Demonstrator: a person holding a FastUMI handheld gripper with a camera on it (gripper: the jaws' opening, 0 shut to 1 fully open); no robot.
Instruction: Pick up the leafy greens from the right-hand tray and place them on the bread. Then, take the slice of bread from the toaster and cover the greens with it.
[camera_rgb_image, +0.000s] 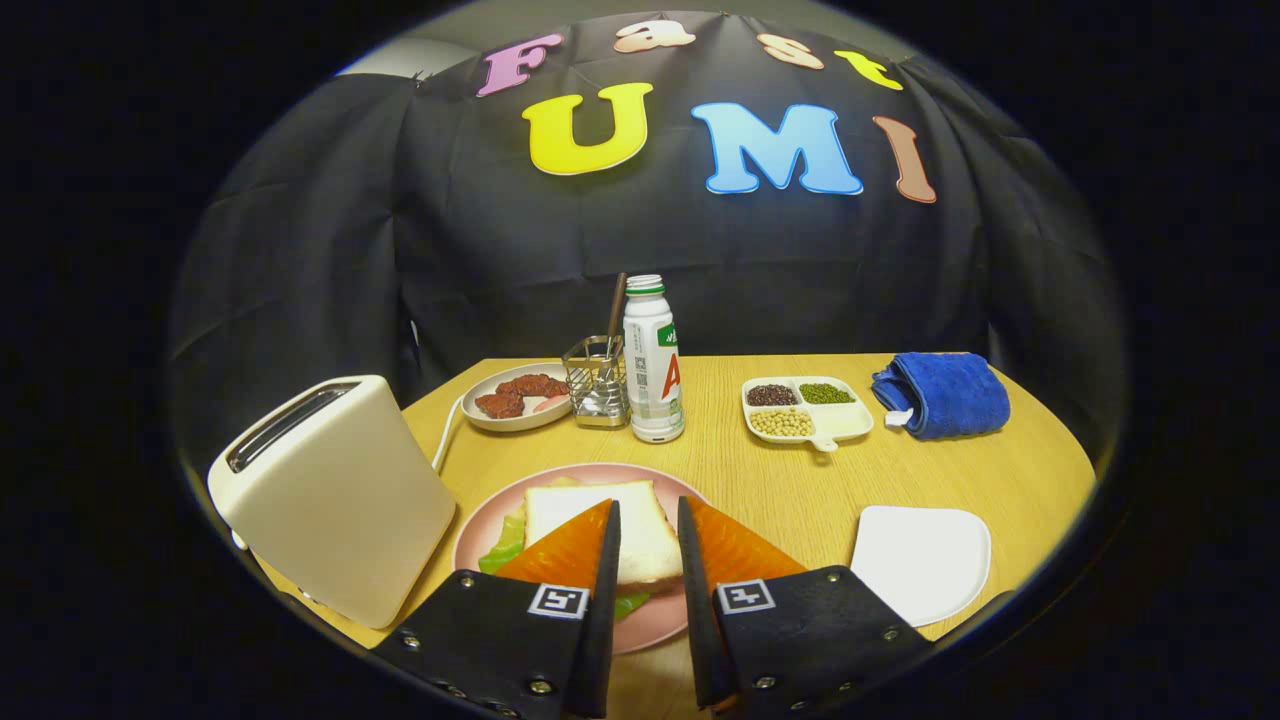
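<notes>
A slice of white bread (640, 540) lies flat on a pink plate (480, 535), just ahead of and under my fingers. Leafy greens (505, 545) stick out from beneath the slice at its left edge and near corner. My gripper (648, 503) hovers over the plate with its fingers a narrow gap apart, holding nothing; the bread shows through the gap. A cream toaster (335, 495) stands left of the plate, its top slot dark. The white tray (920, 560) to the right of the plate is bare.
Beyond the plate stand a white bottle (653, 365), a wire holder (597, 385) with a utensil, a beige dish of red pieces (515, 398), a divided dish of beans (805, 408) and a folded blue cloth (945, 393). The toaster's cord runs behind it.
</notes>
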